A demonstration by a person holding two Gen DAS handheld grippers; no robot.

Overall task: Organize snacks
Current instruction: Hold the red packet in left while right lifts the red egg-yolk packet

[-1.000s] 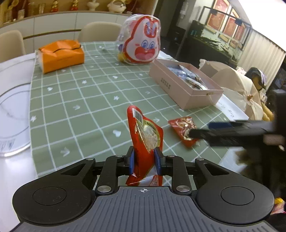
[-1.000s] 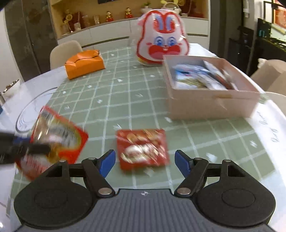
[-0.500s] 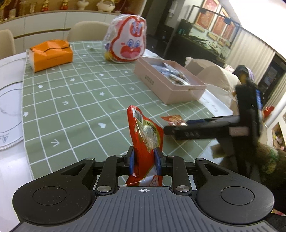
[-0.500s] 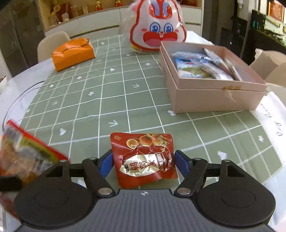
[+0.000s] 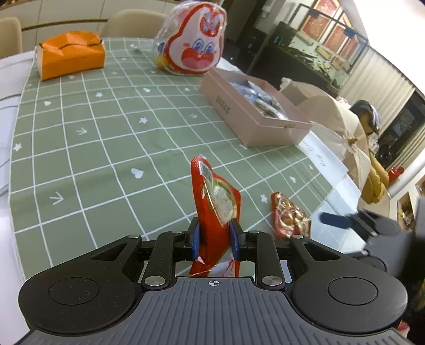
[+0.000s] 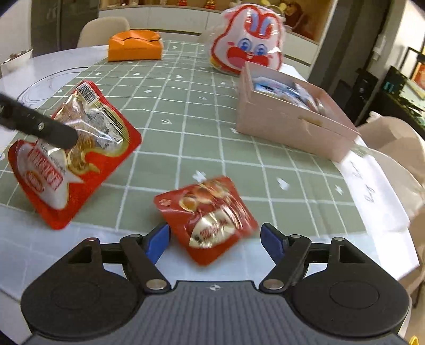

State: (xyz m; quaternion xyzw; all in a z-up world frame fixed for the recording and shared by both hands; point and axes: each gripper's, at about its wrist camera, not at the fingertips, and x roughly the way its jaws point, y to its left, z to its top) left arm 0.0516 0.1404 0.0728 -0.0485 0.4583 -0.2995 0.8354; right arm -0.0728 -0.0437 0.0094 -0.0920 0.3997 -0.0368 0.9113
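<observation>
Snack pouch of glossy red foil (image 5: 215,209) stood clamped upright in my left gripper (image 5: 214,240) above the green checked tablecloth (image 5: 106,148), while my right gripper (image 6: 214,240), jaws opening, straddled a smaller red foil packet (image 6: 209,217) lying flat at the cloth's edge.

A home dining room is shown. A round table (image 6: 66,63) covered with a green checked cloth (image 5: 106,138) is ringed by padded chairs (image 6: 103,27), and ornaments are displayed along a sideboard (image 6: 164,16) behind.
</observation>
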